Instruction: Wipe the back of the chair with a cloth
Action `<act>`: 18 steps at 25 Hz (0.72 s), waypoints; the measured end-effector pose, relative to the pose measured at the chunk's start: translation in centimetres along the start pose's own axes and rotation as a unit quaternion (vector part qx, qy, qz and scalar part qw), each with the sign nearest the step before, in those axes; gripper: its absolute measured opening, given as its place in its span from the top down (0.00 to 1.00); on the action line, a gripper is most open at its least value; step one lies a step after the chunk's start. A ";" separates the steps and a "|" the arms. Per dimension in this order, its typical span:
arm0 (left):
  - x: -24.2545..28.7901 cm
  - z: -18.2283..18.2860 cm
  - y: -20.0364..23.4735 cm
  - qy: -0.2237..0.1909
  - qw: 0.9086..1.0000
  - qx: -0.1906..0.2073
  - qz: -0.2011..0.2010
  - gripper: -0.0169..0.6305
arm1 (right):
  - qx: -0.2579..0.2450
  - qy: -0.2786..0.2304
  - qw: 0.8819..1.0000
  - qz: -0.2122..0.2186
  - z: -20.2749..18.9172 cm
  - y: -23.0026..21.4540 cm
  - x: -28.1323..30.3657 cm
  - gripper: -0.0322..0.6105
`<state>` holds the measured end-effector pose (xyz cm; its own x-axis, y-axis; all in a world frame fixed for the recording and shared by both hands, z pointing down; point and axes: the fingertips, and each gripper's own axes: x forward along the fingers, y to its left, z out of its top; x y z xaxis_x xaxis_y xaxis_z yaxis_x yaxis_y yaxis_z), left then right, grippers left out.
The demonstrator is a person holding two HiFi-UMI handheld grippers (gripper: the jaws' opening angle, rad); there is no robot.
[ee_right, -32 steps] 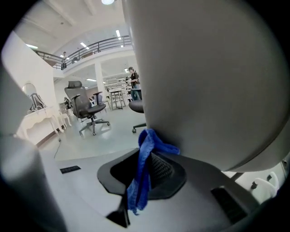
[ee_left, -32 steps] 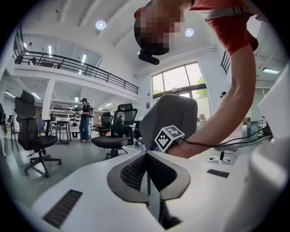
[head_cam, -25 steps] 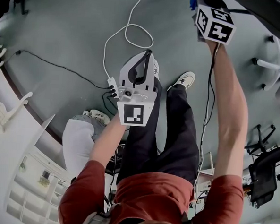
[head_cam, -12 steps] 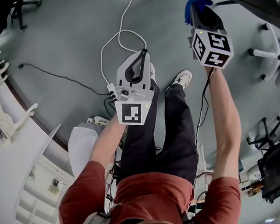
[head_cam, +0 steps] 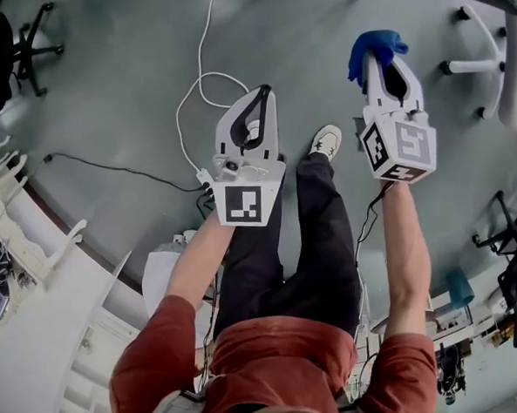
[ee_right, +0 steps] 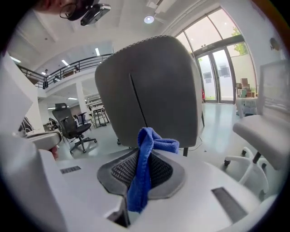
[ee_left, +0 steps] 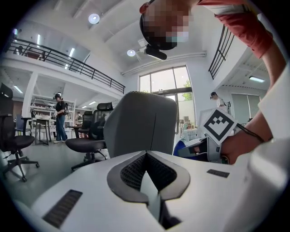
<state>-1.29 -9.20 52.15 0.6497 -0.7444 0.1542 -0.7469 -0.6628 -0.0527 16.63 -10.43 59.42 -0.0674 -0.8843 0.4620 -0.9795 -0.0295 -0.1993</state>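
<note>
**Asker:** Which tool carries the cloth, and how is it held?

**Me:** My right tool (head_cam: 382, 65) is clamped on a bright blue terry cloth (ee_right: 144, 167). The cloth runs up out of the jaws as a folded strip, and its top flops over to the right. My left tool (head_cam: 263, 101) has its jaws pressed together with nothing between them.

**Asker:** Where is the chair back from the cloth?

**Me:** The broad grey padded chair back (ee_right: 154, 90) stands upright straight ahead of my right tool. It fills the middle of the right gripper view, with a thin vertical seam (ee_right: 138, 104) running down it. The cloth tip shows against its lower edge, but a gap is visible, so the two are apart, not touching.

**Asker:** Which arm is nearer?

**Me:** The right, I judge. The panel looms larger in the right gripper view. In the left gripper view it looks smaller and farther off, with my right tool showing beside its right edge.

**Asker:** So what does the next move depend on?

**Me:** The panel's long axis is vertical. I judge the cloth must go forward to meet it, then stroke along that height.
</note>
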 end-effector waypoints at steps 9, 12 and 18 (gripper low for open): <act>2.5 1.3 -4.2 0.003 1.000 0.008 -0.027 0.95 | 0.028 -0.016 0.999 -0.035 1.5 -7.2 -1.1 0.86; 2.7 1.4 -4.9 0.005 1.000 0.006 -0.027 0.95 | 0.027 -0.021 0.999 -0.040 3.0 -9.3 0.5 0.86; 2.7 1.9 -5.0 0.007 1.000 0.008 -0.023 0.95 | 0.029 -0.026 0.998 -0.050 6.8 -12.5 4.3 0.86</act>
<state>4.52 -8.04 51.00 0.6808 -0.7123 0.1708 -0.7144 -0.6972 -0.0602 29.90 -17.03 58.01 0.0415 -0.8983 0.4374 -0.9683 -0.1441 -0.2042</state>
